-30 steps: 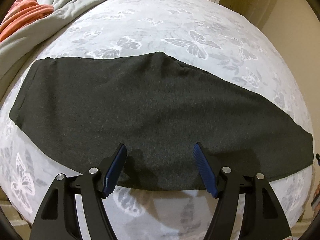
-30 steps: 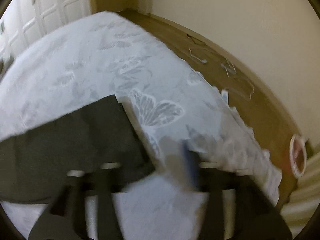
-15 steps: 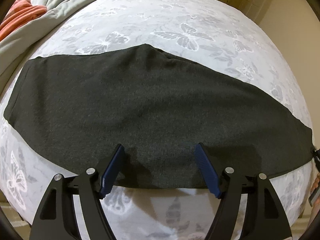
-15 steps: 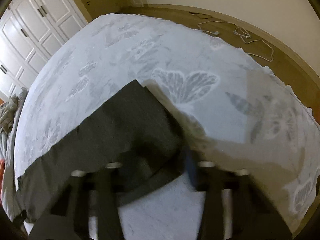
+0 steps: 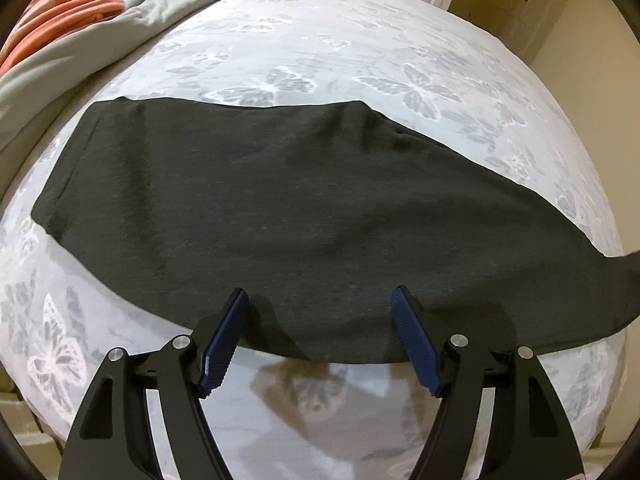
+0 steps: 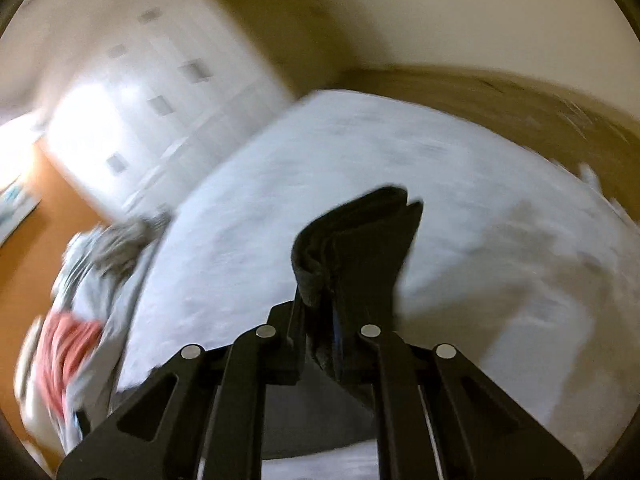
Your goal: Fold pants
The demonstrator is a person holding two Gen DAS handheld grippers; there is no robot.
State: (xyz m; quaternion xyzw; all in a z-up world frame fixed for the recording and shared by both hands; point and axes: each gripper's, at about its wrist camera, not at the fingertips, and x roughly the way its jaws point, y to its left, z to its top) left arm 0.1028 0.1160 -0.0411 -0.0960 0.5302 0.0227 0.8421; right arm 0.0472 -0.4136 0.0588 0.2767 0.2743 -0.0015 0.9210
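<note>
Dark grey pants (image 5: 280, 208) lie flat across the bed, folded lengthwise, waist at the left and leg end at the right. My left gripper (image 5: 320, 300) is open and empty, its blue pads over the pants' near edge. In the right wrist view my right gripper (image 6: 328, 312) is shut on the leg end of the pants (image 6: 360, 240), which is lifted off the bed and bunched between the fingers. That view is blurred by motion. The lifted end also rises at the right edge of the left wrist view (image 5: 624, 276).
The bed has a white sheet with grey butterflies (image 5: 360, 52). A grey blanket (image 5: 60, 72) and orange cloth (image 5: 60, 16) are piled at the far left. White closet doors (image 6: 132, 108) and wooden floor (image 6: 520, 108) lie beyond the bed.
My right gripper has closed on the leg end of the pants and lifted it, swinging quickly. The left gripper has shifted slightly and stays open.
</note>
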